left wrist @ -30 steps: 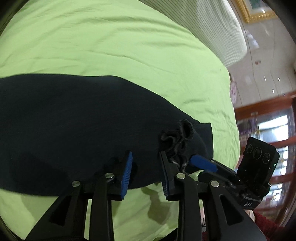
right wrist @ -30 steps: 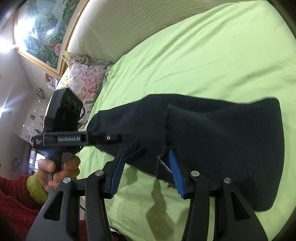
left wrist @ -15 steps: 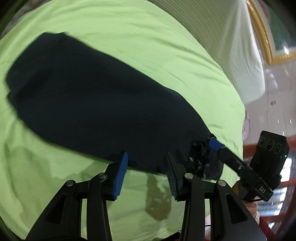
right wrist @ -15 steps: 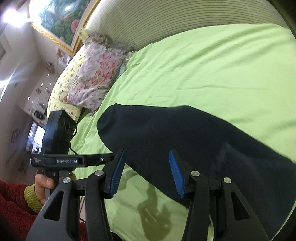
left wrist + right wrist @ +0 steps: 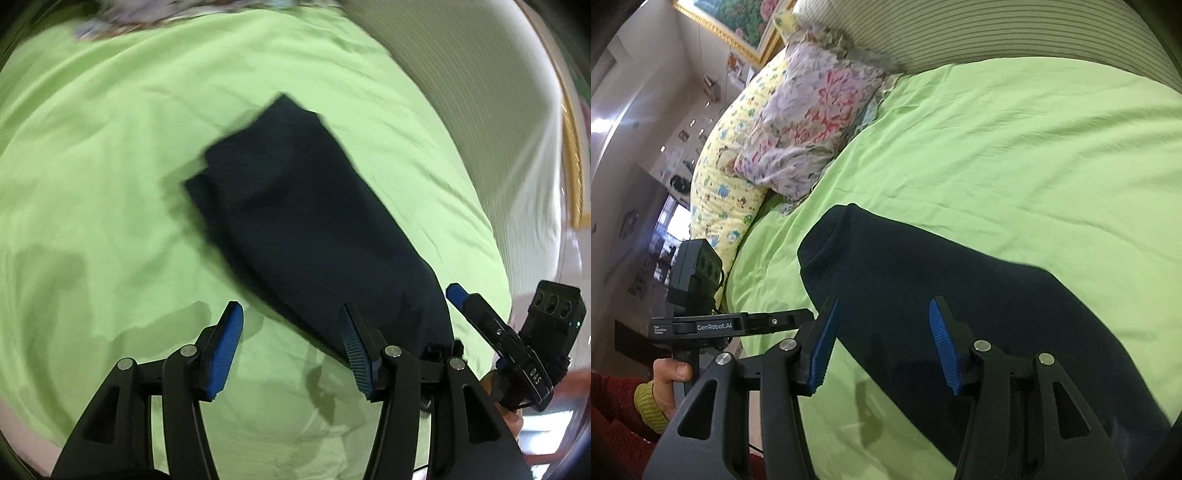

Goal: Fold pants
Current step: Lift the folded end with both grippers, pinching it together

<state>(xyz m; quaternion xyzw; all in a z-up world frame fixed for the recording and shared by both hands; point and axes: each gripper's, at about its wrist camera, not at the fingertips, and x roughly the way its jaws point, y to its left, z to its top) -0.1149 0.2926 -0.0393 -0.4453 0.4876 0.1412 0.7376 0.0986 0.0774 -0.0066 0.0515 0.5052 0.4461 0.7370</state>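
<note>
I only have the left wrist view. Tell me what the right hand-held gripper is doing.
Observer: The right hand-held gripper is open, nothing between its fingers, with the dark pants just ahead.
Operator: Report what lies past the pants' far end.
Observer: A floral pillow leaning on a yellow pillow, with green sheet between it and the pants.
Operator: Now say who holds my left hand-held gripper.
Observer: A bare hand with a yellow cuff under a red sleeve grips its handle.
</note>
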